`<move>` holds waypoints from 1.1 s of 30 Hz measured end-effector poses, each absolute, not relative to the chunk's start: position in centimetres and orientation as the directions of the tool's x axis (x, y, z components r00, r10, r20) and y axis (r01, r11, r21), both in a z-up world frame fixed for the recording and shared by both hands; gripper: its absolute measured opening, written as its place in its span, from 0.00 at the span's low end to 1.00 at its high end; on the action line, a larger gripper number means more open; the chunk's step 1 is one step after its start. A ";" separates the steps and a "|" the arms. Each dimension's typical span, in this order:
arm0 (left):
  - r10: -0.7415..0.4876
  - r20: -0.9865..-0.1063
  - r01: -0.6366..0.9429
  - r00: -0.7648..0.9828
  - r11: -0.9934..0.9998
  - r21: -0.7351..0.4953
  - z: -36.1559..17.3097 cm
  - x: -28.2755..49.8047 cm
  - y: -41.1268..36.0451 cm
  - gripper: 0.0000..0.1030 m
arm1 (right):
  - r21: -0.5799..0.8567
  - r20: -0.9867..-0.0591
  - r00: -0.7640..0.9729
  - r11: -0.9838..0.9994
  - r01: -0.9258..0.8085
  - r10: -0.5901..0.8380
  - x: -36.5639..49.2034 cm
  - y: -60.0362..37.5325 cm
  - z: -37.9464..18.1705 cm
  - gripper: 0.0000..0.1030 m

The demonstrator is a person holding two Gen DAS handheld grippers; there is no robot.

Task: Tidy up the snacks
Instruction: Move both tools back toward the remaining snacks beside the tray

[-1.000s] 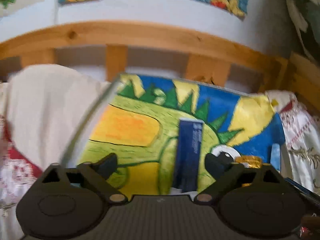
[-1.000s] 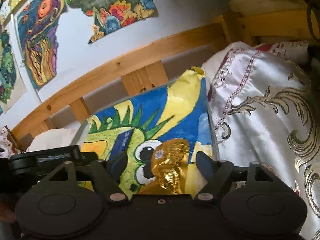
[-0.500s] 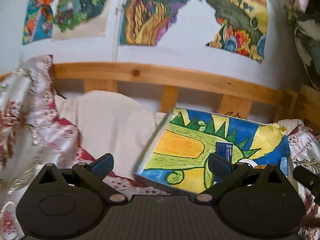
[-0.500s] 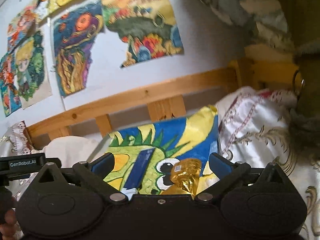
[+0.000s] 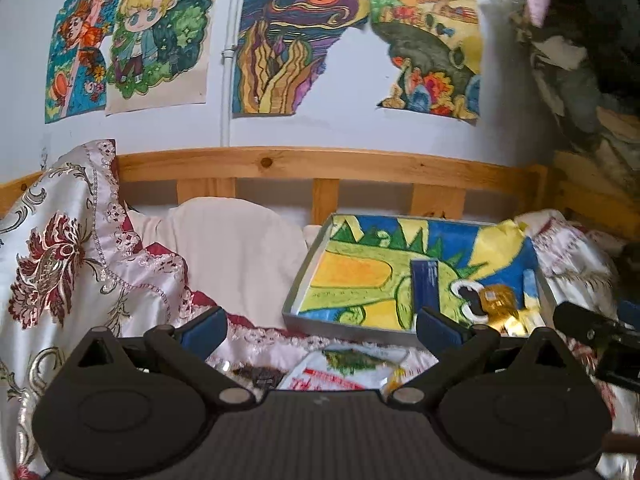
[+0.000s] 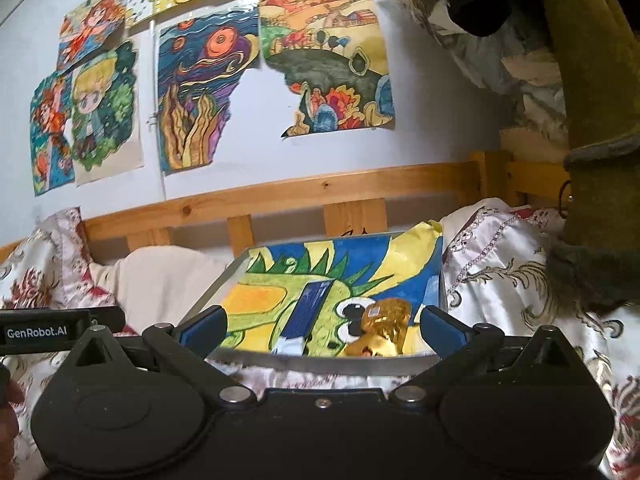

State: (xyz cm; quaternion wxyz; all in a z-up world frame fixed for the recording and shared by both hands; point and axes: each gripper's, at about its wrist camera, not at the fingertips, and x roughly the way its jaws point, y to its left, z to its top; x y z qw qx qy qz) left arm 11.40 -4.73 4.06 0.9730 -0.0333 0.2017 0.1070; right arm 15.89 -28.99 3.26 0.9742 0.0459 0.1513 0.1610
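Observation:
A grey tray (image 5: pixel 294 286) lined with a dinosaur drawing lies on the bed; it also shows in the right wrist view (image 6: pixel 316 362). In it lie a dark blue snack bar (image 5: pixel 425 284) (image 6: pixel 308 310) and a gold foil packet (image 5: pixel 500 304) (image 6: pixel 384 328). A white snack packet (image 5: pixel 340 368) and a dark wrapper (image 5: pixel 256 374) lie on the bedding in front of the tray, just under my left gripper (image 5: pixel 320 326), which is open and empty. My right gripper (image 6: pixel 320 326) is open and empty, held before the tray's near wall.
Patterned satin bedding (image 5: pixel 60 264) is heaped at the left and right (image 6: pixel 520 280). A cream pillow (image 5: pixel 240 248) leans on the wooden headboard rail (image 5: pixel 320 168). Drawings hang on the wall (image 6: pixel 200 100). Dark clothing (image 6: pixel 592 80) hangs at the right.
Both grippers have pulled back and away from the tray, leaving the blue bar and gold packet in it. More of the bed and wall shows. Both stay open.

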 end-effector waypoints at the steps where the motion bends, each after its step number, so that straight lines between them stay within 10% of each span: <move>1: 0.186 -0.404 -0.213 0.896 0.977 -0.022 4.0 11.0 -4.7 0.99 | 0.137 -0.280 0.904 0.946 -0.295 0.322 15.4 -29.0 3.3 0.99; 33: 0.093 -0.536 -0.115 0.839 0.993 -0.007 2.3 1.7 -0.6 0.99 | 0.105 -0.474 0.848 0.971 -0.214 0.238 1.2 -28.3 2.3 0.99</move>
